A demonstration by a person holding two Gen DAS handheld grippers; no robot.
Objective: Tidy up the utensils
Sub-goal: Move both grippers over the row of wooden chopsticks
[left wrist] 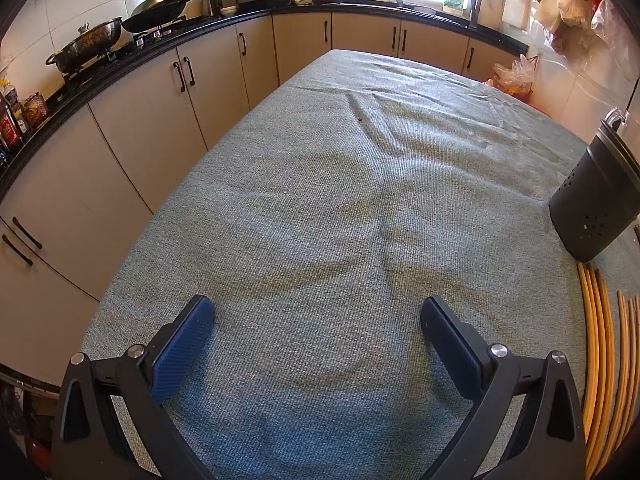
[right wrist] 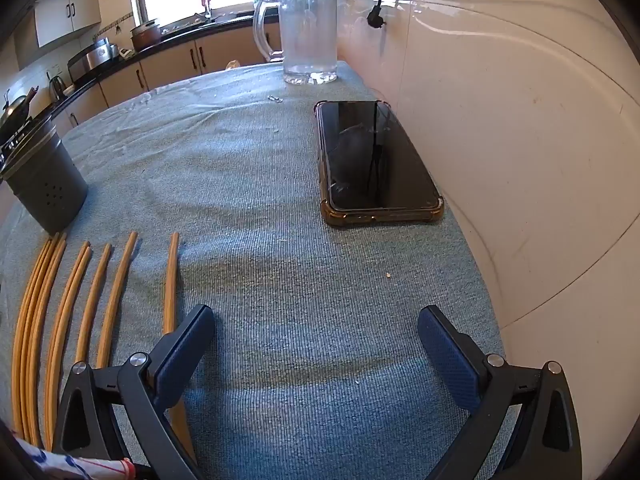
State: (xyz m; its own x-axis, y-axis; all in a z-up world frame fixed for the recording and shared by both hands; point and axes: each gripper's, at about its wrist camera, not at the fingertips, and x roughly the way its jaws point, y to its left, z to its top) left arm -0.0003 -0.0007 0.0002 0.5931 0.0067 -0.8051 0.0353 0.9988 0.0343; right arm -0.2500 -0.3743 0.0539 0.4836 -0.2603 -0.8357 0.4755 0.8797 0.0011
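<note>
My right gripper (right wrist: 316, 336) is wide open, holding nothing. The chopsticks (right wrist: 100, 304) lie just left of my fingers, long ways pointing ahead toward the holder (right wrist: 44, 184). My left gripper (left wrist: 318, 328) is wide open too, farther away.

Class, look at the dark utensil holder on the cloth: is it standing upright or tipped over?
Upright. The dark utensil holder stands on its base on the cloth, rim uppermost, beyond the chopsticks. Whether anything is inside cannot be told.

Left gripper (left wrist: 318, 318) and right gripper (right wrist: 316, 326) both wide apart, holding nothing.
</note>
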